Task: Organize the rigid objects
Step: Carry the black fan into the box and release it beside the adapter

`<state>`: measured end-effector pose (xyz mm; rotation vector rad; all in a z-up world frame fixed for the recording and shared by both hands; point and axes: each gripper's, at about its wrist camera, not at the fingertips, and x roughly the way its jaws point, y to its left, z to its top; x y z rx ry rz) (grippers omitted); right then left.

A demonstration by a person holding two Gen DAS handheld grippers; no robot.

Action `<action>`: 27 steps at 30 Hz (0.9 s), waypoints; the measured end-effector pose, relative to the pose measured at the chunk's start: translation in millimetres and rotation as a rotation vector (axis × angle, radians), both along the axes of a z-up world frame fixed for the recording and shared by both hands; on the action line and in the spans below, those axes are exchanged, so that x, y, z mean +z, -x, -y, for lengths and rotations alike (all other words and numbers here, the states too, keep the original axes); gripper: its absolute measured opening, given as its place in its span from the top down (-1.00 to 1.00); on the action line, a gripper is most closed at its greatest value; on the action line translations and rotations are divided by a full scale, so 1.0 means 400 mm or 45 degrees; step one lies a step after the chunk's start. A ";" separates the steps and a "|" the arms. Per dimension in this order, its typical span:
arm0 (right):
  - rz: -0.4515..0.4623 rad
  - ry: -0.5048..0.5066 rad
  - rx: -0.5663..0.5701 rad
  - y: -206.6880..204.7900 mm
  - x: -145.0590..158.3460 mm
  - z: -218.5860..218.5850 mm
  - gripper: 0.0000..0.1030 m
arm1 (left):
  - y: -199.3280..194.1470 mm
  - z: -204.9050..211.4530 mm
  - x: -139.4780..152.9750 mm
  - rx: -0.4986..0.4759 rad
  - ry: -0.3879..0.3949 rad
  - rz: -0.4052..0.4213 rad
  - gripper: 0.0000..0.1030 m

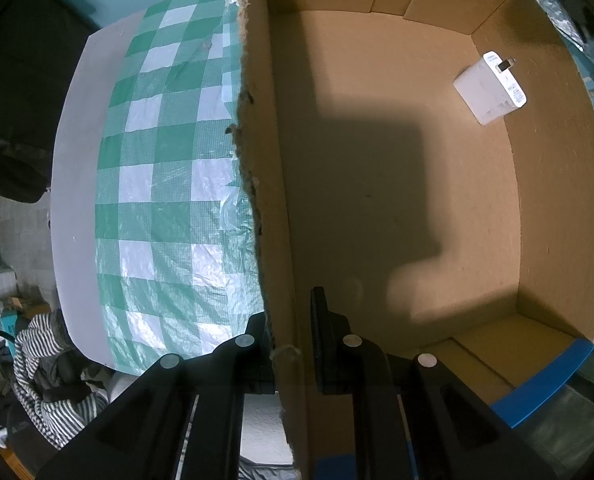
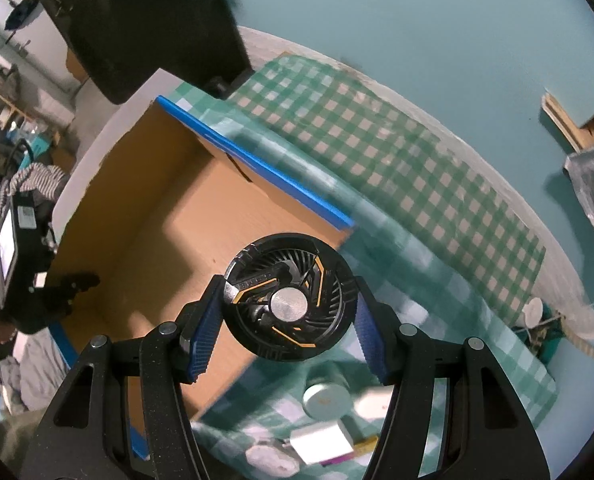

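My right gripper (image 2: 289,285) is shut on a round black cooling fan (image 2: 293,276) with orange trim and a silver hub, its blue pads pressing both sides of the rim. The fan hangs above the near right corner of an open cardboard box (image 2: 157,220) with blue tape along its rims. My left gripper (image 1: 287,320) points straight down and is shut on the box's torn left wall (image 1: 265,184). It also shows at the box's far side in the right wrist view, left gripper (image 2: 65,286). A white charger (image 1: 489,88) lies on the box floor near the far right corner.
The box stands on a green-and-white checked cloth (image 2: 397,152) over a white table. Beside the box on the cloth lie a pale round lid (image 2: 325,400), a white adapter (image 2: 321,442) and other small items. Striped clothing (image 1: 45,360) is piled below the table's edge.
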<state>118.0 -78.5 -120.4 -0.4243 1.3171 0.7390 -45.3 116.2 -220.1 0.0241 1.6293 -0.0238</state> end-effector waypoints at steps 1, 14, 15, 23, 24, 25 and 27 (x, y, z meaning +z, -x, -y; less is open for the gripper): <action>-0.003 0.006 0.003 -0.004 -0.004 -0.008 -0.20 | 0.000 0.000 0.000 0.000 0.000 0.000 0.77; -0.045 0.072 0.019 -0.028 -0.073 -0.081 -0.21 | -0.001 -0.010 -0.003 0.003 0.004 -0.003 0.77; -0.046 0.078 0.017 -0.027 -0.080 -0.083 -0.21 | -0.001 -0.008 -0.004 0.003 0.004 -0.004 0.77; -0.052 0.102 0.022 -0.026 -0.104 -0.105 -0.21 | -0.002 -0.010 -0.005 0.007 0.005 -0.005 0.77; -0.057 0.104 0.021 -0.026 -0.106 -0.105 -0.21 | -0.002 -0.011 -0.005 0.009 0.006 -0.004 0.77; -0.060 0.106 0.020 -0.025 -0.109 -0.106 -0.21 | -0.002 -0.012 -0.005 0.009 0.006 -0.003 0.77; -0.059 0.109 0.024 -0.025 -0.110 -0.108 -0.21 | -0.002 -0.015 -0.005 0.010 0.005 -0.004 0.77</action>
